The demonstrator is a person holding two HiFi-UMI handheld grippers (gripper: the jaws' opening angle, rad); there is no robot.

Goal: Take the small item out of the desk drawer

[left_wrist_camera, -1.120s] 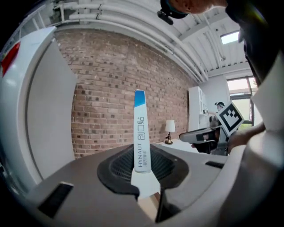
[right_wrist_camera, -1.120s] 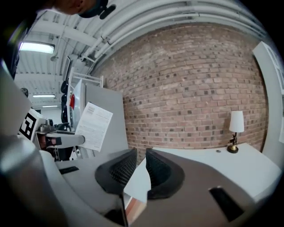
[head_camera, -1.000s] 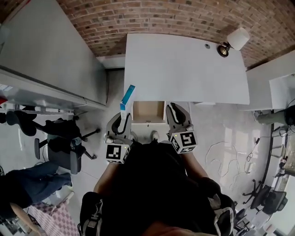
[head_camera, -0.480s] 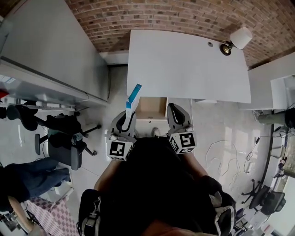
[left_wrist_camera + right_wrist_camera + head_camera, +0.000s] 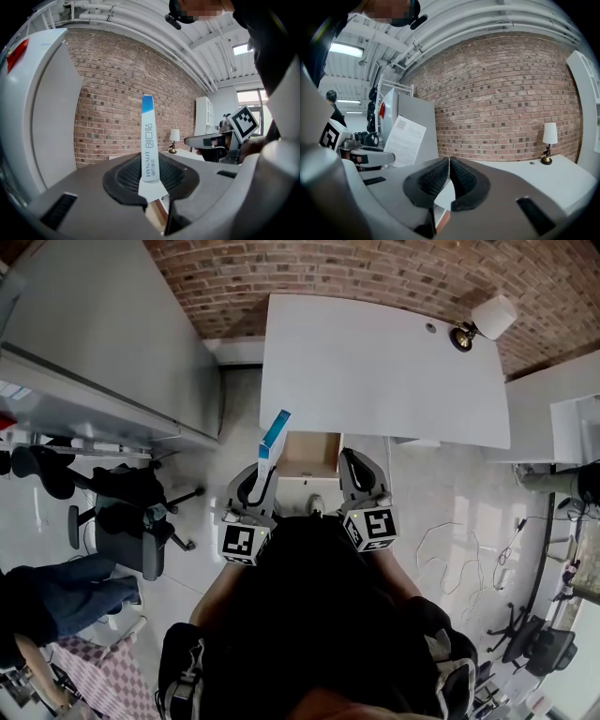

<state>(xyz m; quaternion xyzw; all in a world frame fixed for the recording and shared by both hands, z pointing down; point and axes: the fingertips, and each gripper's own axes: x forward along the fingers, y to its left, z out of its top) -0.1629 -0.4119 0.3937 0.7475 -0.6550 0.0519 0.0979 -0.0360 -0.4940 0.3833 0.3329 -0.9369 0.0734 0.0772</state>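
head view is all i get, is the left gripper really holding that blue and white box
Observer: Yes. In the left gripper view the left gripper has its pads clamped on the box, which stands upright between them.
Operator: any print on it
Observer: HYNAUT runs along its narrow white face, under a blue top.
Operator: right gripper got anything
Observer: No. The right gripper view shows the right gripper shut, pads together, nothing between.

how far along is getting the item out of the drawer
Done: the slim blue-and-white box is out of the open desk drawer, whose visible bottom looks bare. In hand: the left hand-held gripper clamps the box by one end; the right hand-held gripper is shut on nothing. Left: probably setting the box down, perhaps closing the drawer.
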